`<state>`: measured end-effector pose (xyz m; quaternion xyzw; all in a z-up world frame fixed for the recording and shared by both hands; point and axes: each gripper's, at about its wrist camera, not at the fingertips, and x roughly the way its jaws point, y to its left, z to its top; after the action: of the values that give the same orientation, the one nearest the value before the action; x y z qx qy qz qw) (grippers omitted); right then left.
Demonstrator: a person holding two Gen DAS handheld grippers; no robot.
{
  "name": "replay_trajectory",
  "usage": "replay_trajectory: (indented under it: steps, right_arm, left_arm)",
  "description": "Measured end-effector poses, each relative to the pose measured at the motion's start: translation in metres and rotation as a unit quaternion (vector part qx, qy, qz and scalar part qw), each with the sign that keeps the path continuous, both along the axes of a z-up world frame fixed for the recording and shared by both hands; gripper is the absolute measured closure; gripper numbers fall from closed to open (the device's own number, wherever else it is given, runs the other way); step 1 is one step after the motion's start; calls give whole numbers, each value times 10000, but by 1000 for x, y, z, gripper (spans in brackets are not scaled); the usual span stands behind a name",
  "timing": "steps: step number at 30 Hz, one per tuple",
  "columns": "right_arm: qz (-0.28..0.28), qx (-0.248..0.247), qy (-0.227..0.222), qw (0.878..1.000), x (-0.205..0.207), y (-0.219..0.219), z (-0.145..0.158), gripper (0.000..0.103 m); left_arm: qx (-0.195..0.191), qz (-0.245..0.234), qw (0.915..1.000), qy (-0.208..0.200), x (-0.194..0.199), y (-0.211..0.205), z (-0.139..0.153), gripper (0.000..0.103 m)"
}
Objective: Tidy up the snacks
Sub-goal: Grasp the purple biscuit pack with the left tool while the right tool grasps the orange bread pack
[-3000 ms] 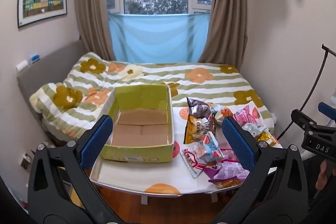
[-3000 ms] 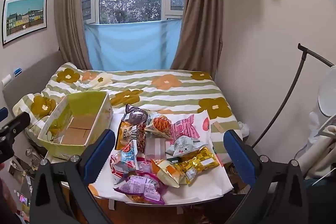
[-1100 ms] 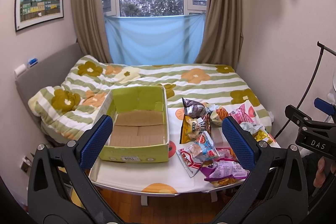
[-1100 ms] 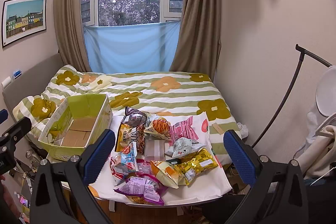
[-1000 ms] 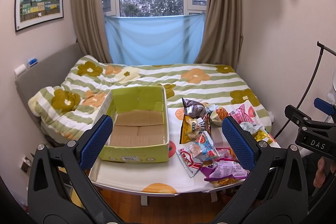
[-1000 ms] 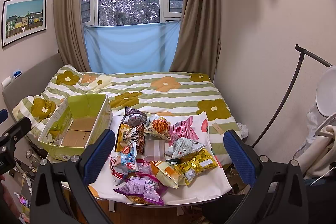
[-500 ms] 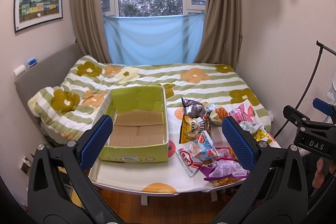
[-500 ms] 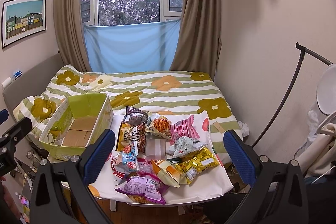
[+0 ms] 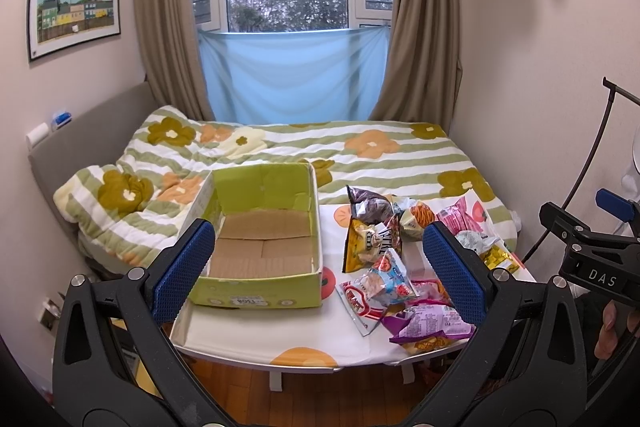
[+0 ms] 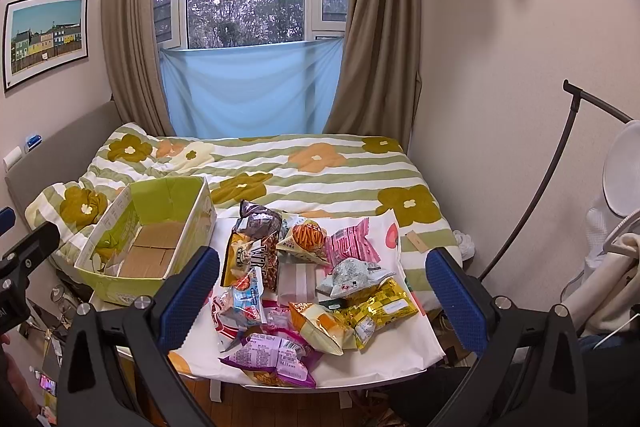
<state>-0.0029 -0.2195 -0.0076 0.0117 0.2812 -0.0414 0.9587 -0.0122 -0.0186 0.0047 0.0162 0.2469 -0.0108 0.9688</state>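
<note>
No movement; both tongs [image 9: 319, 263] [image 10: 322, 291] wide, empty

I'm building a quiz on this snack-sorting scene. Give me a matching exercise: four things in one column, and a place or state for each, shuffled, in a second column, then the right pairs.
Things
1. green cardboard box
2. purple snack packet
3. gold foil snack packet
4. right gripper

Place or state
A. at the table's near edge, closest to the camera
B. open, holding nothing
C. on the left end of the table, no snacks inside
D. at the right side of the snack pile

Pairs: 1-C, 2-A, 3-D, 4-B
</note>
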Motion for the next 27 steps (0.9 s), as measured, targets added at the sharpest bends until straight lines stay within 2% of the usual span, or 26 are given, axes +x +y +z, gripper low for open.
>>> replay_trajectory:
  steps: [9, 15, 22, 27]
  right_arm:
    - [-11, 0, 1, 10000, -1, 0, 1, 0]
    - [-180, 133, 140, 9997, -1, -14, -2, 0]
    - [-395, 192, 550, 9975, 5, -44, -38, 0]
    - [-169, 285, 833, 9960, 15, -62, -71, 0]
  left_arm:
    - [-44, -52, 10000, 71, 3, 0, 2, 0]
    - [-110, -468, 9979, 423, 20, -6, -7, 0]
    - [-243, -1136, 9856, 1230, 51, -34, -62, 0]
    - [-464, -1427, 9708, 1870, 67, -70, -116, 0]
